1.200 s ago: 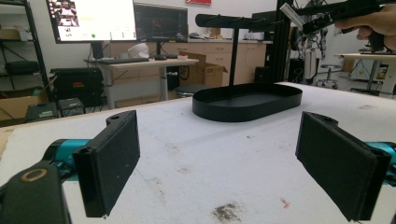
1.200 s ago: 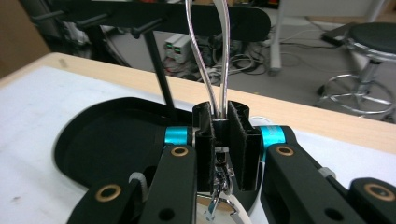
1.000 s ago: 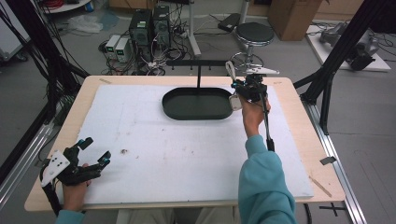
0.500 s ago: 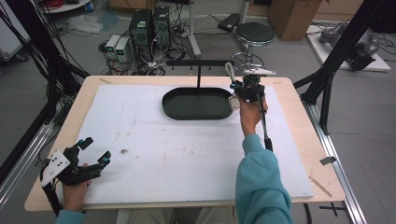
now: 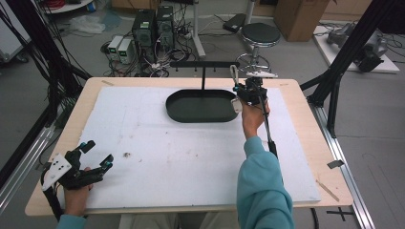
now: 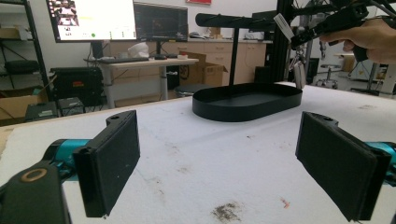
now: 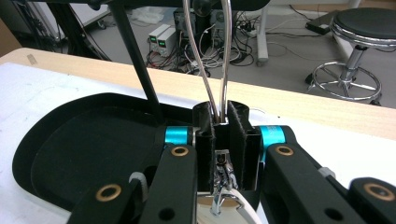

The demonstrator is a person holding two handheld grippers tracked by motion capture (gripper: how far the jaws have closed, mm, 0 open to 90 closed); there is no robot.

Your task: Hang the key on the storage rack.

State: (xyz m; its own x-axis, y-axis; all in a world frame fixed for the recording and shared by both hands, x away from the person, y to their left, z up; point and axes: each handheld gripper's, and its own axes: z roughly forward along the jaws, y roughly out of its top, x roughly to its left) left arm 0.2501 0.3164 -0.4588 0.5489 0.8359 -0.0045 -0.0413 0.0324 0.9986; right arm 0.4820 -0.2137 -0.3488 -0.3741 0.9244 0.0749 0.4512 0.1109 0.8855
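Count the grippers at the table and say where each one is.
2. The left gripper sits at the table's near left corner, jaws open and empty. The right gripper is at the right end of the black tray, shut on a silver ring.

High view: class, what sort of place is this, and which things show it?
Most likely a lab or workshop for recording handling work: computer boxes and tangled cables on the floor, black rig frames around the table, a swivel stool.

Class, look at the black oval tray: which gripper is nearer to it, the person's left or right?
Right. The right gripper is at the black oval tray's right end; the left gripper sits far off at the table's near-left corner.
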